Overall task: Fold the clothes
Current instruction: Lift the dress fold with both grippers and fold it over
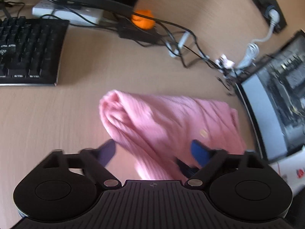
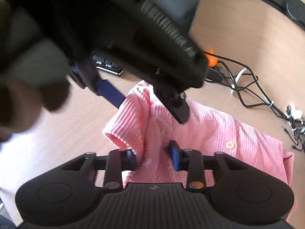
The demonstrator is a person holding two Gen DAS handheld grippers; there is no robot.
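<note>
A black keyboard (image 1: 28, 51) lies on the wooden desk (image 1: 114, 66) beside a white power strip (image 1: 66, 12). Tangled black cables (image 1: 171, 36) run past an orange object (image 1: 143, 19).

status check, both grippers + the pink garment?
Left gripper open, astride pink garment. Right gripper pinching a raised fold. Cables, keyboard lie beyond, clear.

Two close fisheye views, each from a handheld gripper, look forward and steeply down onto a wooden desk (image 1: 47, 118). The left wrist view faces a keyboard (image 1: 28, 49). The right wrist view sits just behind the left gripper (image 2: 150, 106). Both views share the pink garment (image 1: 162, 118), cables and keyboard.
</note>
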